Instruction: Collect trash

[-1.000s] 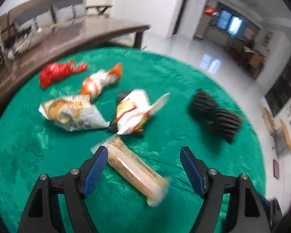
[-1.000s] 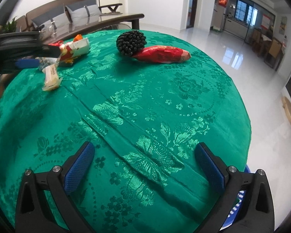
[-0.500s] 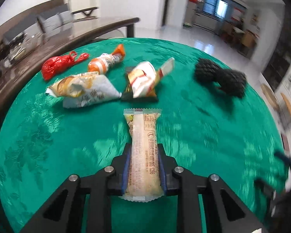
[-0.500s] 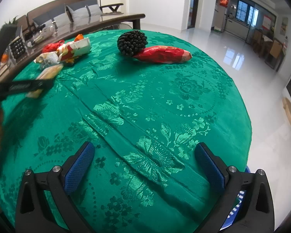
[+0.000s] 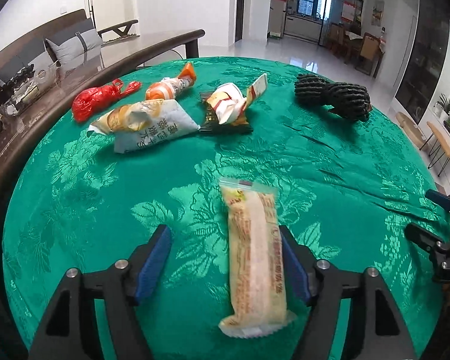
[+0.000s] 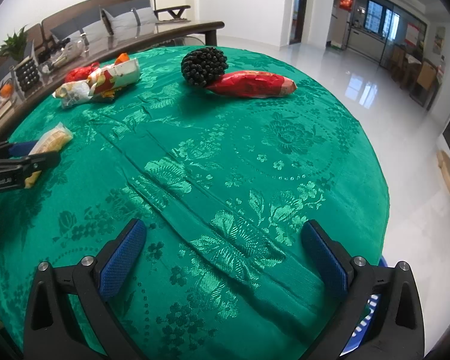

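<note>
Upside-down Chinese print on the white wrapper (image 5: 153,130), not clearly readable

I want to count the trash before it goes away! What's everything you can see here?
Beige wrapper: one, between the left fingers, blurred, against the right-hand one.
White bag: one, white and yellow, far left.
Red bag: one, knotted, far left edge.
Orange wrapper: one, behind the white bag.
Crumpled wrapper: one, white and red, on a dark packet.
Black bundle: one, far right.
Red packet: one, beside the bundle.
Tablecloth: one, green.
Left gripper: fingers opening.
Right gripper: open, nothing between.
</note>
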